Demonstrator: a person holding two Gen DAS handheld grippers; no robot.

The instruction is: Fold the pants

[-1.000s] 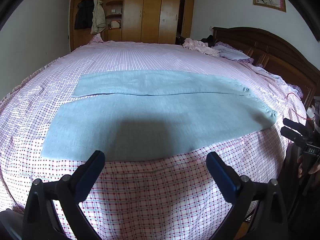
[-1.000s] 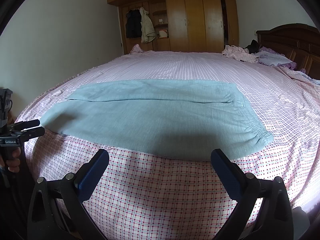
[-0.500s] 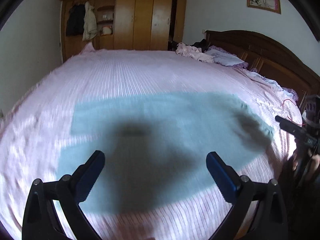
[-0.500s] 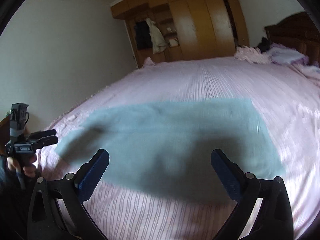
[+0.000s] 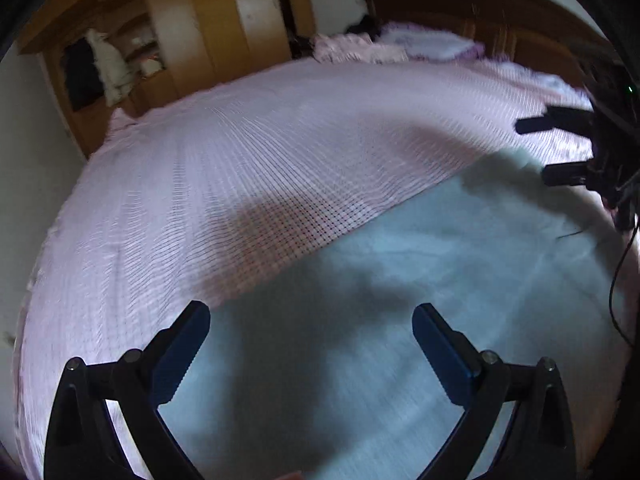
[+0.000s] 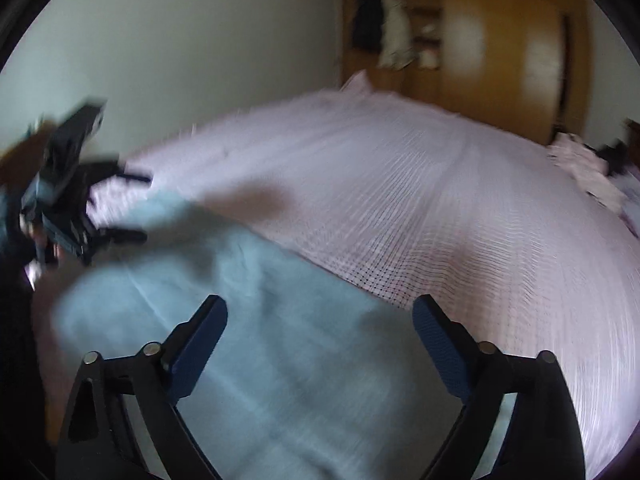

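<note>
Light blue pants point(image 5: 400, 280) lie flat on a pink checked bedsheet point(image 5: 240, 160). My left gripper point(image 5: 310, 336) hovers open over them, nothing between its blue pads. In the same view my right gripper point(image 5: 534, 150) hangs above the far right end of the pants. The right wrist view, blurred, shows the pants point(image 6: 300, 380) under my right gripper point(image 6: 320, 320). Its jaws are closing, still apart, with only air between the pads. My left gripper point(image 6: 146, 208) shows at the left, over the other end of the pants.
A wooden wardrobe point(image 5: 224, 32) with hanging clothes stands beyond the bed. A dark headboard point(image 5: 460, 8) with pillows and a pile of pink clothes point(image 5: 352, 48) is at the far right. A pale wall point(image 6: 200, 40) borders the bed's left side.
Both grippers have swept forward from the bed's near edge to above the pants, and both views have rolled. The right gripper's fingers stand a little closer together.
</note>
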